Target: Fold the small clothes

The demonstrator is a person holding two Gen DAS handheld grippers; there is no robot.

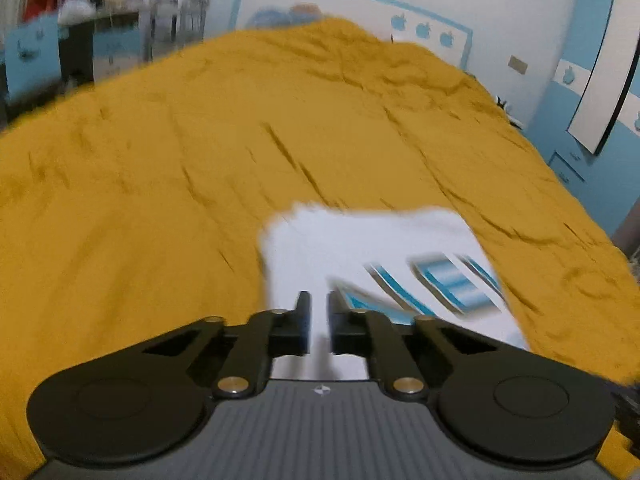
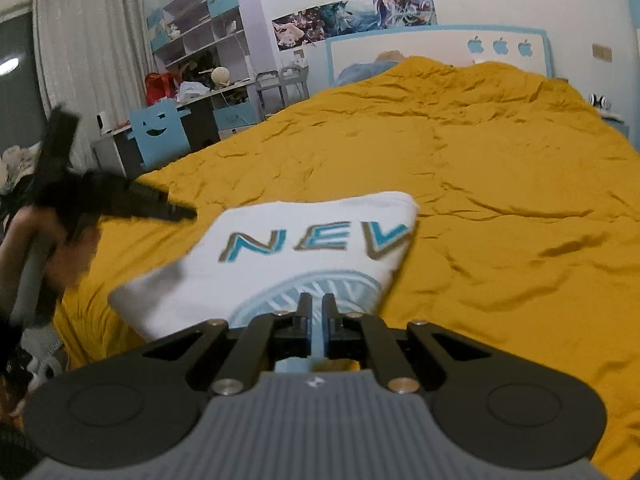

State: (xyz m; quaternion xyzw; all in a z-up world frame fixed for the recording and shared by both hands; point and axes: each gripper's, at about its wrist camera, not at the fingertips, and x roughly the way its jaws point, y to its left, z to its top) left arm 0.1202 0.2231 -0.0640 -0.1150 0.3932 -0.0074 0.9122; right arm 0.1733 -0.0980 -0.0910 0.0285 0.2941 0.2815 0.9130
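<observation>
Both grippers are pressed together and empty: the left gripper (image 1: 318,322) over the near edge of the folded white shirt (image 2: 304,248), the right gripper (image 2: 317,320) above its printed front. The shirt lies on the yellow bedspread (image 2: 480,168); to finish neatly, I would press the creases flat.

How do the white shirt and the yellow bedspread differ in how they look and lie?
The white shirt is small and folded into a compact shape; the yellow bedspread is large and spread over the whole bed. The shirt carries blue lettering and a round blue print; the bedspread is plain. The shirt's face looks smooth; the bedspread is creased all over. Both are cloth, the shirt lying on the bedspread.
</observation>
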